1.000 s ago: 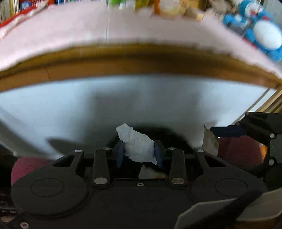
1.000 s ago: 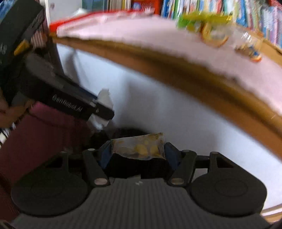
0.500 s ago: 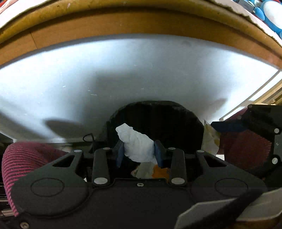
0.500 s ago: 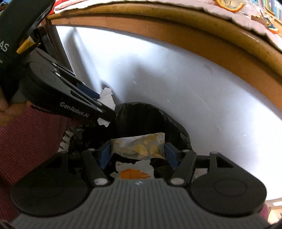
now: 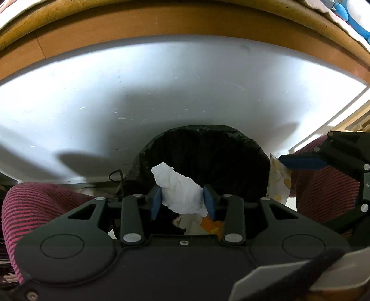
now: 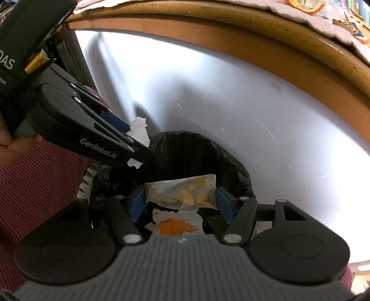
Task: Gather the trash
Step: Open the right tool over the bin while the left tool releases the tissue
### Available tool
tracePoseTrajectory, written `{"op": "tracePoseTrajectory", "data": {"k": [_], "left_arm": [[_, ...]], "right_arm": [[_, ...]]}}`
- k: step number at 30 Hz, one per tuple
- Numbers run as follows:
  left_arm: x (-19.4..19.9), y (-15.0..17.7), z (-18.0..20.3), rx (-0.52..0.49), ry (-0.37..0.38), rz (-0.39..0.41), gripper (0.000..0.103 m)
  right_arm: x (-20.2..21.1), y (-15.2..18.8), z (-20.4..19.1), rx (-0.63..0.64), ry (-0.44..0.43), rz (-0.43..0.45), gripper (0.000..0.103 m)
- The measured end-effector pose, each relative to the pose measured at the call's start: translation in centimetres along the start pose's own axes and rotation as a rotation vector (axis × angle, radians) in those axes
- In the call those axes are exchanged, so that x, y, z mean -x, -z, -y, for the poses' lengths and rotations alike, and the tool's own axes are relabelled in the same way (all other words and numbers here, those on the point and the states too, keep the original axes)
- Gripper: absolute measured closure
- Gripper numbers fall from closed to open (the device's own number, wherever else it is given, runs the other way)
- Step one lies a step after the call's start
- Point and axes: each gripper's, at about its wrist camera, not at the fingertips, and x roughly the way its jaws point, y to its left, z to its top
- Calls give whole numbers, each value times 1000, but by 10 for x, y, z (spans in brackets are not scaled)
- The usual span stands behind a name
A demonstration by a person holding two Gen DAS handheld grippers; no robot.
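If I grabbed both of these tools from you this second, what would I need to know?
Left gripper: jaws opening around a crumpled white tissue, above the black-lined bin.
Right gripper: clamped on a yellow-patterned wrapper, also over the bin.
Done: some trash, including an orange-and-white wrapper, already lies in the bin.
Left: let both pieces fall in, then go back for the scraps on the table above.
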Motion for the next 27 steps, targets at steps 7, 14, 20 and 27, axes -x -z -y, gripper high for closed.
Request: {"op": "tracePoseTrajectory", "data": {"k": [7, 14, 20, 27], "left_arm": [[-1, -1, 1, 2, -6, -1, 56], [-2, -3, 2, 4, -28, -5, 31], [2, -3, 2, 0, -35, 8, 27], [15, -9, -1, 11, -28, 47, 26]], "right_arm": [[0, 0, 0, -1, 1, 0, 21], [-1, 0, 1, -13, -1, -3, 14], [1, 1, 3, -25, 3, 6, 12], [11, -2, 7, -40, 20, 43, 12]]}}
